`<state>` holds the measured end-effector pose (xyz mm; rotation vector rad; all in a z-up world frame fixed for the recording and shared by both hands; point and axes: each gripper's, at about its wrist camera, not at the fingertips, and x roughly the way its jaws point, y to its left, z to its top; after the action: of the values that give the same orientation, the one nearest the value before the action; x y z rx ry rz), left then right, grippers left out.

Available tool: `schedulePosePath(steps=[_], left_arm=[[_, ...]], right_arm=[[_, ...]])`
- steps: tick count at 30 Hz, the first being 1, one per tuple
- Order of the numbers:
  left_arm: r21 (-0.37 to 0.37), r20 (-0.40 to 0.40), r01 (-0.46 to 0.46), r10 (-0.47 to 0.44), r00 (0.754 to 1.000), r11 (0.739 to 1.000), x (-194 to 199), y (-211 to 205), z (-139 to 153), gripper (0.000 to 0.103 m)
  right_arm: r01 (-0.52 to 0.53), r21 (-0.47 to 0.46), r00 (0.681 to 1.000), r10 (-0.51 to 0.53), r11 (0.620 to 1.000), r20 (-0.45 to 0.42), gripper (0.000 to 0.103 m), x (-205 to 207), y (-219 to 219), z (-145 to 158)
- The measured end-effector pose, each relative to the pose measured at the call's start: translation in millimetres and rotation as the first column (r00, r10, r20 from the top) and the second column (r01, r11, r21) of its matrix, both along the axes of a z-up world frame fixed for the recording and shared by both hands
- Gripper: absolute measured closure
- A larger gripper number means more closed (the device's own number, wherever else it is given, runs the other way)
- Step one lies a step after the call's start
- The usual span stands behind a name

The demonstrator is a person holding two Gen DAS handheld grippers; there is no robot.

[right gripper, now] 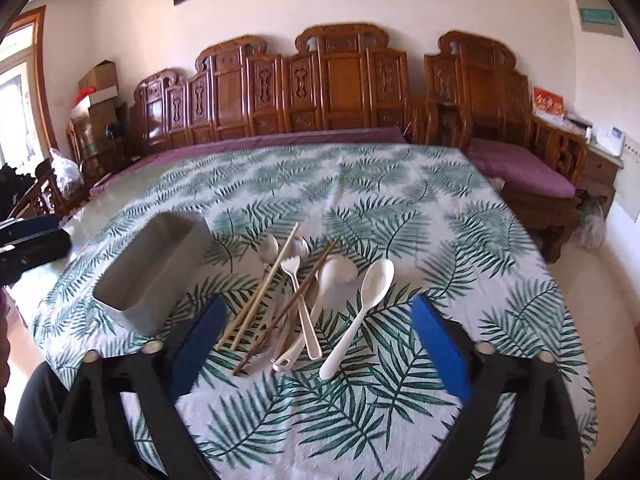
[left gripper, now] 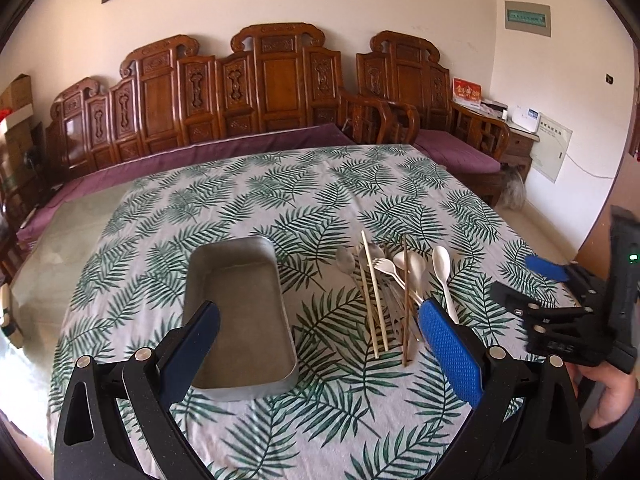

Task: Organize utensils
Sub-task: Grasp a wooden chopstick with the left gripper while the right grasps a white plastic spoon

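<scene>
Covering the table is a leaf-print cloth (right gripper: pixel 400 208), the grey metal tray (left gripper: pixel 240 312) at its nine o'clock side. Utensils (right gripper: pixel 296 300) lie heaped at three o'clock of the tray. Both left gripper (left gripper: pixel 320 356) and right gripper (right gripper: pixel 320 344) hover spread wide, holding nothing.

From my left camera I see my left gripper (left gripper: pixel 320 332) hanging wide apart and holding nothing above the leaf-print tablecloth (left gripper: pixel 280 196). Its left finger sits over the metal tray (left gripper: pixel 282 316), its right finger over the pile of utensils (left gripper: pixel 396 292) (spoons, a fork, chopsticks) lying just beside the tray. My right gripper (left gripper: pixel 532 280) shows at the right edge.
</scene>
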<state>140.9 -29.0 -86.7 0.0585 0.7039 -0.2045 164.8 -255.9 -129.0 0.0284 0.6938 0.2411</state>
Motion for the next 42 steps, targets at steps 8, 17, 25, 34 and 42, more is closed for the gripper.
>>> schedulePosePath(steps=[8, 17, 25, 34, 42], left_arm=[[-0.009, -0.051, 0.027, -0.027, 0.998, 1.0, 17, -11, -18, 0.014], [-0.005, -0.137, 0.049, -0.049, 0.989, 0.999, 42, -28, -45, 0.033], [0.001, -0.233, 0.084, -0.081, 0.969, 0.996, 73, -56, -85, 0.049], [0.021, -0.279, 0.117, -0.106, 0.955, 0.993, 103, -77, -110, 0.076], [0.015, -0.322, 0.124, -0.112, 0.94, 0.992, 127, -93, -128, 0.087]], right_arm=[[0.007, -0.014, 0.992, -0.008, 1.0, -0.124, 0.036, 49, -7, -53], [-0.009, -0.089, 0.966, -0.015, 0.996, -0.257, 0.042, 94, -14, -97], [-0.043, -0.15, 0.965, 0.002, 0.988, -0.263, 0.051, 90, -11, -102], [-0.001, -0.136, 0.965, -0.034, 0.991, -0.26, 0.082, 91, -27, -102], [0.013, -0.125, 0.965, -0.045, 0.992, -0.257, 0.09, 93, -29, -102]])
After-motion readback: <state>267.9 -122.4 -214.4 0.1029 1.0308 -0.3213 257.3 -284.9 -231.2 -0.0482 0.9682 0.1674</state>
